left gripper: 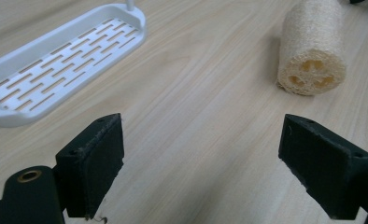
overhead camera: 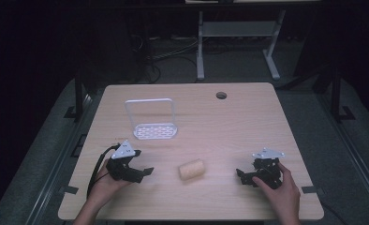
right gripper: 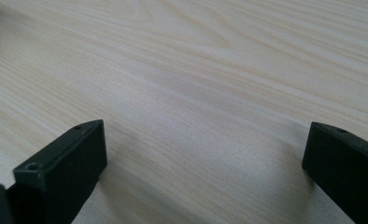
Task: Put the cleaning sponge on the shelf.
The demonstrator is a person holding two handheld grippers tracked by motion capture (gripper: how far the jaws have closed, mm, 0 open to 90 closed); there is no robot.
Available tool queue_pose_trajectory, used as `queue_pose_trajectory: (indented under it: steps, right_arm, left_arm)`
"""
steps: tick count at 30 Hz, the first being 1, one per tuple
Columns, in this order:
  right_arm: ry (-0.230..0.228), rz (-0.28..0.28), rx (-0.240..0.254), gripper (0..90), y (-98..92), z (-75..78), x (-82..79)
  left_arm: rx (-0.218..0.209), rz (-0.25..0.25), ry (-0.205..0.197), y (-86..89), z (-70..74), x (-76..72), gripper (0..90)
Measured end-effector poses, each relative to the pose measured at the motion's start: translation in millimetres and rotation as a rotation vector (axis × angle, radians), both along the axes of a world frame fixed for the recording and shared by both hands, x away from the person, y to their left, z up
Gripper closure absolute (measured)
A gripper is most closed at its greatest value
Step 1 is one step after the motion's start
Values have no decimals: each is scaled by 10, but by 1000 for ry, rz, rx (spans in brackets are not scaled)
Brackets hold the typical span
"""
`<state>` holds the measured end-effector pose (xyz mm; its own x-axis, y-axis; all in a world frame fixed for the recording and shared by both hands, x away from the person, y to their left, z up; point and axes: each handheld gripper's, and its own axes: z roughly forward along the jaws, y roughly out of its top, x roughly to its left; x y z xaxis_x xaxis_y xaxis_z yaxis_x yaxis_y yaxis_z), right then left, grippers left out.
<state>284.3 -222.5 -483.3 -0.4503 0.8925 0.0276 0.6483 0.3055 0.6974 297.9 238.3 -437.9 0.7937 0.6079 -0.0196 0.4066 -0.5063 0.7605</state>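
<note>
Left gripper (left gripper: 203, 154), jaws spread and empty, is held near the worktop's front edge; the loofah (left gripper: 312, 46) lies ahead-right, end-on, nearer it than the right gripper (overhead camera: 248, 176), likewise agape.

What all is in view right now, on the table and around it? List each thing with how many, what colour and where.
Pale cylindrical loofah sponge: one, beige, lying on its side at the table's near middle, between the two tools, touching neither.
White slotted plastic tray with tall loop handle: one, white, left of centre, farther back than the sponge.
Light wooden table: one, pale wood, round cable hole near its far edge.
Grey metal desk frame: one, on the floor behind the table.
Left tool: one, black, near left, jaws open.
Right tool: one, black, near right, jaws open.
Hands: two, one on each tool.
</note>
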Motion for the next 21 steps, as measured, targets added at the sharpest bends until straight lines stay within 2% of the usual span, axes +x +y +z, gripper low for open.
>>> queue_pose_trajectory:
  steps: [21]
  right_arm:
    - [1,-1,0,0,1,0,0]
  left_arm:
    - [3,-65,-2,-249,73,63,138]
